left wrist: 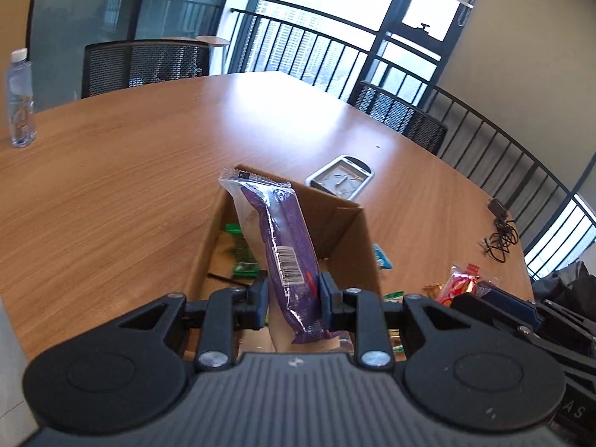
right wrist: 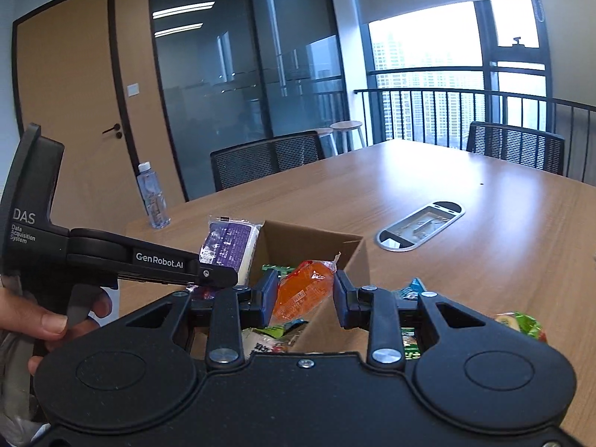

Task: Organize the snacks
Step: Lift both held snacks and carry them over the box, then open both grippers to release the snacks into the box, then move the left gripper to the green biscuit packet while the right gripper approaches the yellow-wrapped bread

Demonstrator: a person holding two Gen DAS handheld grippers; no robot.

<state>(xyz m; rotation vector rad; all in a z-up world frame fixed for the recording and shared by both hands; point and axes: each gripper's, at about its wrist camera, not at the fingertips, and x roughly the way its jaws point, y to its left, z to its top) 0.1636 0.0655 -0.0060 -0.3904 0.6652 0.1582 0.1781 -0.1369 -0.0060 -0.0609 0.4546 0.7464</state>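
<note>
My left gripper (left wrist: 292, 292) is shut on a purple snack pack (left wrist: 277, 246) and holds it upright above the open cardboard box (left wrist: 346, 231). A green packet (left wrist: 244, 257) lies inside the box. My right gripper (right wrist: 305, 296) is shut on an orange snack packet (right wrist: 303, 290) over the near edge of the same box (right wrist: 309, 240). In the right wrist view the left gripper (right wrist: 219, 273) with the purple pack (right wrist: 227, 246) is at the box's left side. Loose snacks lie right of the box (left wrist: 460, 285).
A water bottle (left wrist: 18, 100) stands at the far left of the wooden table (left wrist: 130, 167). A cable port lid (left wrist: 341, 180) is set in the table behind the box. A cable bundle (left wrist: 501, 236) lies at the right edge. Mesh chairs (left wrist: 145, 63) surround the table.
</note>
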